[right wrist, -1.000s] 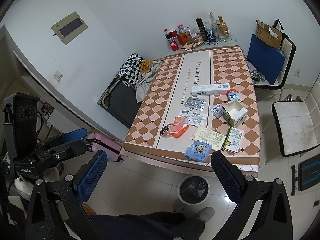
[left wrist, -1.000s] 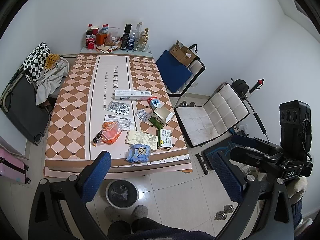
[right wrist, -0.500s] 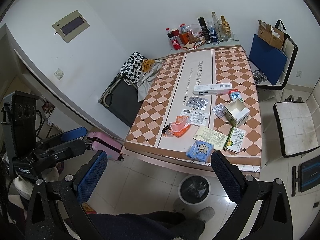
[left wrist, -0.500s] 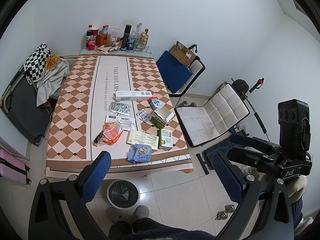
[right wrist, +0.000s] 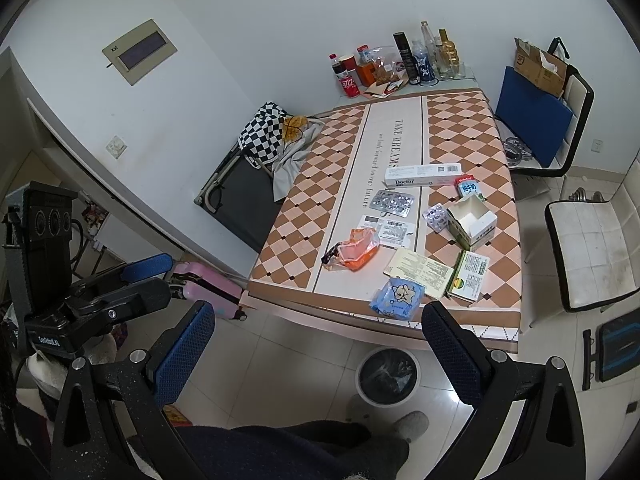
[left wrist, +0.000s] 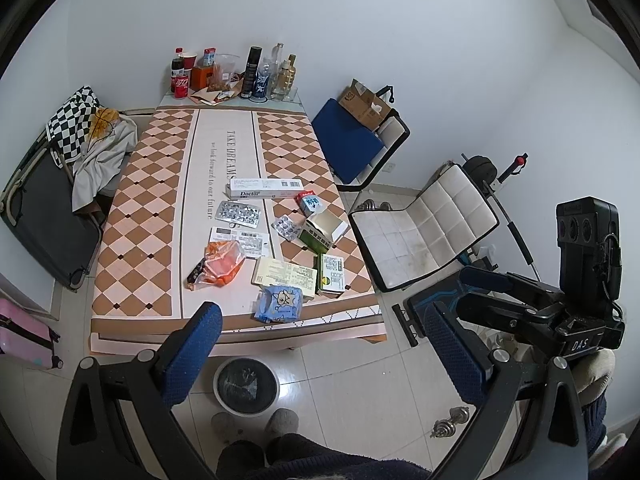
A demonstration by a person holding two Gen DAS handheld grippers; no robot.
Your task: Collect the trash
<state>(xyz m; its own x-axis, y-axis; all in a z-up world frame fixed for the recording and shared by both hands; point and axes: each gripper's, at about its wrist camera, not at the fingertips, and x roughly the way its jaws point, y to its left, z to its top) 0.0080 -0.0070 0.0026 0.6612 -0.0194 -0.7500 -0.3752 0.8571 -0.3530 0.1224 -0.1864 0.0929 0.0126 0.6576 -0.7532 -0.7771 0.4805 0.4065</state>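
Trash lies on the checkered table (left wrist: 136, 216): a blue tissue pack (left wrist: 279, 303) at the near edge, an orange wrapper (left wrist: 221, 262), a leaflet (left wrist: 285, 274), a green box (left wrist: 331, 273), an open carton (left wrist: 323, 230), blister packs (left wrist: 238, 213) and a long white "Doctor" box (left wrist: 264, 189). A lined bin (left wrist: 246, 386) stands on the floor below the near edge. My left gripper (left wrist: 320, 344) is open and empty, high above floor and bin. My right gripper (right wrist: 318, 344) is open and empty at the same height; the blue pack (right wrist: 397, 296) and bin (right wrist: 387, 376) show between its fingers.
Bottles and cans (left wrist: 236, 76) crowd the table's far end. A white chair (left wrist: 424, 232) and a blue-cushioned chair (left wrist: 352, 140) stand to the right. A folded cot with clothes (left wrist: 60, 184) is to the left, a pink suitcase (right wrist: 208, 292) by it. A dumbbell (left wrist: 452, 426) lies on the floor.
Both views have shifted very slightly; the table sits a little lower in frame. Both grippers stay open and nothing on the table has moved.
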